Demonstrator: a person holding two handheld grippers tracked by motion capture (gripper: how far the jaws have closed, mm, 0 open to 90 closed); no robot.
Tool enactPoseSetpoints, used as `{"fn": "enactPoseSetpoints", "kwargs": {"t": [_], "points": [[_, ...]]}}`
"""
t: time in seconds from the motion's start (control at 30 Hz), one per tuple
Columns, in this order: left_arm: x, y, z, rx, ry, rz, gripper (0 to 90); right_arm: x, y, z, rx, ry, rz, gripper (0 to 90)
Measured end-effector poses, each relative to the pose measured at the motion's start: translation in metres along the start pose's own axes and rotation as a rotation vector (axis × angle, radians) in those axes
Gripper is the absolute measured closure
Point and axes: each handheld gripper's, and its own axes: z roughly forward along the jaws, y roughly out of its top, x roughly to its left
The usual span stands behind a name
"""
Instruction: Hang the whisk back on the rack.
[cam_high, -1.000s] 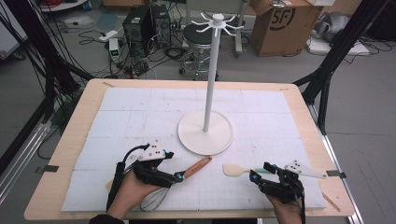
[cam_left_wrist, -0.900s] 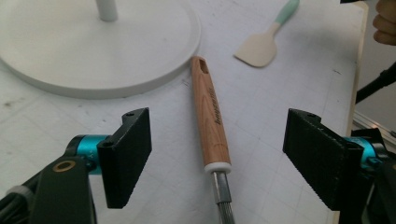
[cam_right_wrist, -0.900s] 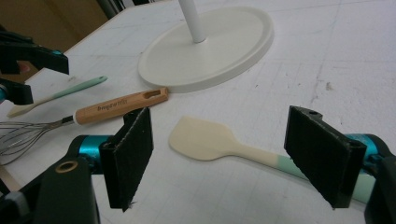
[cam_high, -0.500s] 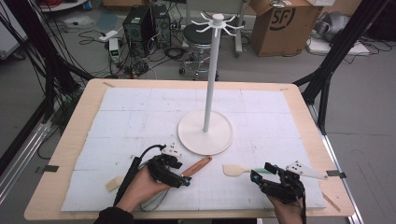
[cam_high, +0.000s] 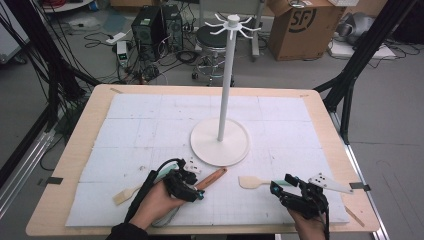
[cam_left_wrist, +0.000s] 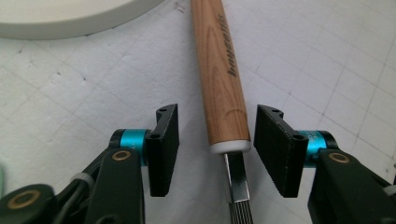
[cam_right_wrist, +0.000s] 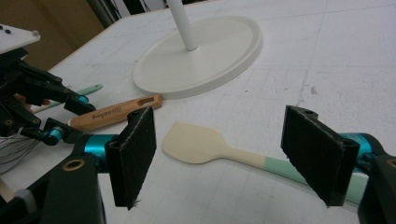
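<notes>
Our left gripper (cam_left_wrist: 217, 149) fingers, just closing, straddle the wooden whisk handle (cam_left_wrist: 219, 70) without touching; right fingers (cam_right_wrist: 322, 158) wide around the spatula (cam_right_wrist: 205, 144).

Grey floor (cam_high: 390, 150), cardboard box (cam_high: 300, 25), stool (cam_high: 210, 37)

Left claw (cam_left_wrist: 217, 149) has been closing around the wooden handle (cam_left_wrist: 219, 70), pads not yet touching.

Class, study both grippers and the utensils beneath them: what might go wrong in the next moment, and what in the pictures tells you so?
1. The left gripper has just been closing around the wooden handle near its metal end, with gaps on both sides; gripped there, the long handle may tip.
2. The right gripper stands open over the spatula, whose handle lies slantwise to the pads; it may twist when gripped.
</notes>
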Motion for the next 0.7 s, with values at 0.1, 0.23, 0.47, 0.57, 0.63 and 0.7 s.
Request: {"fn": "enactPoseSetpoints", "kwargs": {"t": [0.1, 0.23, 0.47, 0.57, 0.63, 0.7], "points": [[-0.004, 0.004, 0.001, 0.036, 0.041, 0.025, 53.6, -0.001, 0.0, 0.0, -0.002, -0.004, -0.001, 26.0], [-0.012, 0.014, 0.004, 0.11, 0.094, 0.035, 53.5, -0.001, 0.0, -0.001, 0.0, -0.011, 0.001, 26.0], [-0.014, 0.025, 0.007, 0.195, 0.116, 0.019, 53.9, -0.004, -0.001, -0.002, -0.005, -0.014, 0.008, 26.1], [-0.015, 0.026, 0.008, 0.206, 0.122, 0.009, 54.7, -0.004, -0.001, -0.003, -0.006, -0.017, 0.009, 26.1], [-0.017, 0.027, 0.007, 0.209, 0.115, 0.032, 58.0, -0.004, -0.001, -0.003, -0.01, -0.02, 0.011, 26.1], [-0.019, 0.027, 0.007, 0.211, 0.103, 0.051, 65.9, -0.004, -0.001, -0.003, -0.01, -0.02, 0.008, 26.1]]}}
